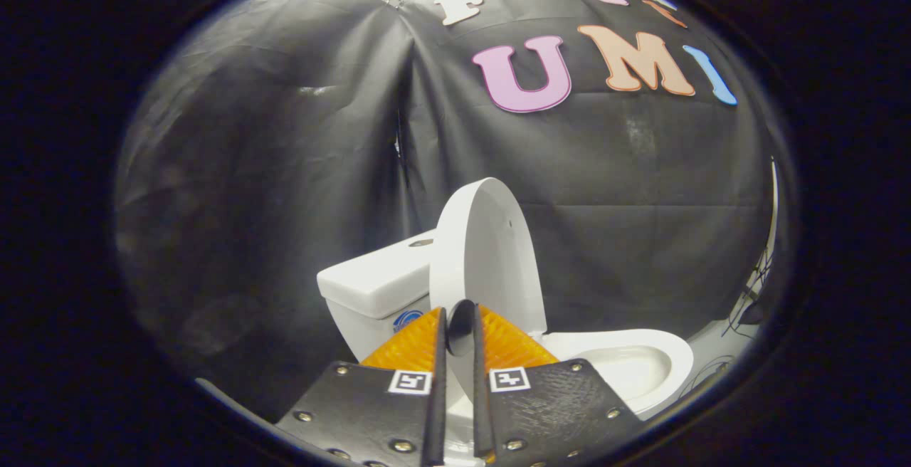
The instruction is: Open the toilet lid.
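- My gripper (460, 332) has its jaws drawn nearly together, pinching the front edge of the toilet lid (487, 253) between them.
- The lid stands close to upright just ahead of the jaws; I judge the edge grip is for swinging it about its hinge.
- Beyond it sits the cistern (377, 278), its likely resting place.
- The bowl (626, 364) lies uncovered beside the jaws.

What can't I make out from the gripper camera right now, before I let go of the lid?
- Gripper contact with the lid: the fingers sit close together at its lower edge, but the gap is too dark to confirm both press on it.
- Lid hinge: hidden behind the fingers.
- Tank: partly covered by the raised lid.
- Bowl interior: blurred, cut off at the view's edge.
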The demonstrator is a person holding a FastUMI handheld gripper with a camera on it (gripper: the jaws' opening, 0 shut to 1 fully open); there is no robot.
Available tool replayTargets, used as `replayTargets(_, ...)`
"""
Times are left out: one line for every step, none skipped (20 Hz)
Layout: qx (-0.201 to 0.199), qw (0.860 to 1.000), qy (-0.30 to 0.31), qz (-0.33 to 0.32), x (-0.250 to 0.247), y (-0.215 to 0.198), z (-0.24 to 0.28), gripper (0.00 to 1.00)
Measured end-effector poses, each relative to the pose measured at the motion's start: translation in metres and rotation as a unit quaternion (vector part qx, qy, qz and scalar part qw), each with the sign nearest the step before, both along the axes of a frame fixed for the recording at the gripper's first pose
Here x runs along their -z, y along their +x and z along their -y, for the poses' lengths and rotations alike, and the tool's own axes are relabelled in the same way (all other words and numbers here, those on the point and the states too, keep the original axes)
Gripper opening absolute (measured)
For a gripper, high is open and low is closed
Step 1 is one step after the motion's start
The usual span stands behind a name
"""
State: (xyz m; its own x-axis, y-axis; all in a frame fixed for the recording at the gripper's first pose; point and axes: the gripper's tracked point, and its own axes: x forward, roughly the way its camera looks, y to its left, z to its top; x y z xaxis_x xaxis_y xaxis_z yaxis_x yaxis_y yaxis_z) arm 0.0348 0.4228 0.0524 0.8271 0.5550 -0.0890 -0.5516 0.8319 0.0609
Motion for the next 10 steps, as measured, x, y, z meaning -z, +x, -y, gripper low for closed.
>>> replayTargets(-0.002,1.0,-0.002,-0.001,0.002,-0.001,0.002,0.19)
replayTargets(-0.003,1.0,-0.002,-0.001,0.001,-0.001,0.003,0.19)
replayTargets(-0.002,1.0,0.0,-0.003,0.001,-0.001,0.004,0.19)
replayTargets(-0.003,1.0,0.001,-0.005,0.0,0.0,0.007,0.19)
replayTargets(-0.003,1.0,0.001,-0.006,-0.002,-0.003,0.014,0.24)
replayTargets(-0.005,1.0,0.002,-0.008,-0.001,-0.003,0.016,0.24)
replayTargets(-0.006,1.0,0.0,-0.009,-0.001,-0.004,0.019,0.3)
replayTargets(-0.006,1.0,-0.001,-0.013,-0.002,-0.006,0.023,0.32)
replayTargets(-0.003,1.0,-0.005,-0.014,-0.002,-0.008,0.028,0.36)
replayTargets(0.003,1.0,-0.012,-0.01,-0.002,-0.006,0.036,0.41)
